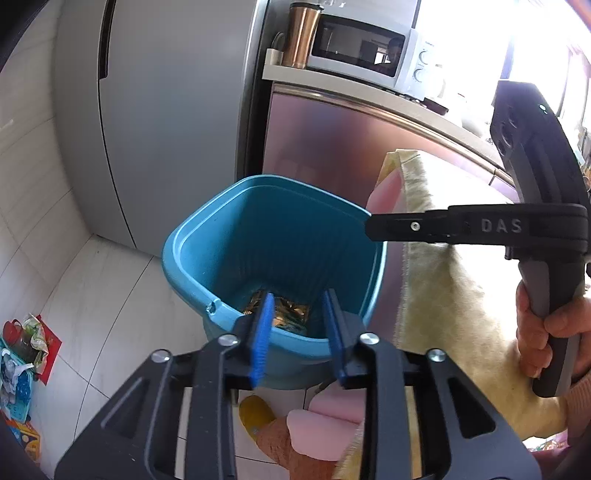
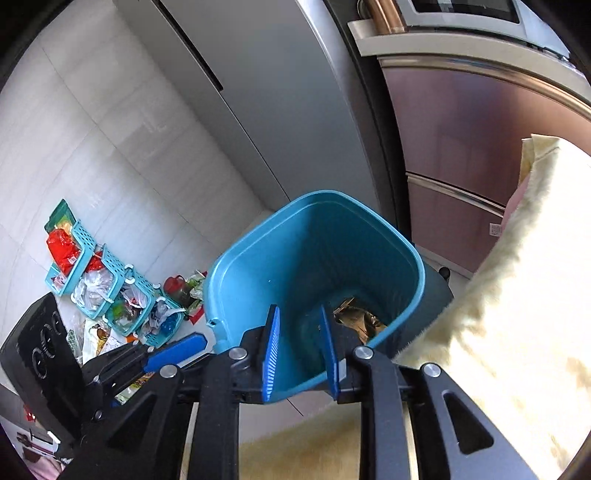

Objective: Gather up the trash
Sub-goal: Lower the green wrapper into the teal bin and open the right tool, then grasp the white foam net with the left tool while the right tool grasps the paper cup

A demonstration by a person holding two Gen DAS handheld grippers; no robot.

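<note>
A blue plastic bin [image 1: 192, 266] stands on the tiled floor by the fridge. Crumpled golden wrappers [image 1: 288, 312] lie at its bottom, also seen in the right wrist view as wrappers [image 2: 360, 319] inside the bin [image 2: 236, 273]. My left gripper [image 1: 298, 300] hangs over the bin's near rim, open, its blue pads apart with nothing between them. My right gripper [image 2: 299, 313] is over the bin as well, open and empty. In the left wrist view a hand [image 1: 546, 332] holds the right gripper, whose black finger [image 1: 406, 226] reaches over the bin's right rim.
A grey fridge [image 1: 166, 110] and a steel cabinet [image 1: 332, 140] stand behind the bin, with a microwave [image 1: 362, 48] and a copper tumbler [image 1: 301, 33] on top. A cream fuzzy cloth [image 2: 517, 277] hangs on the right. Teal baskets [image 2: 110, 280] of bags and a black heater [image 2: 40, 350] sit left.
</note>
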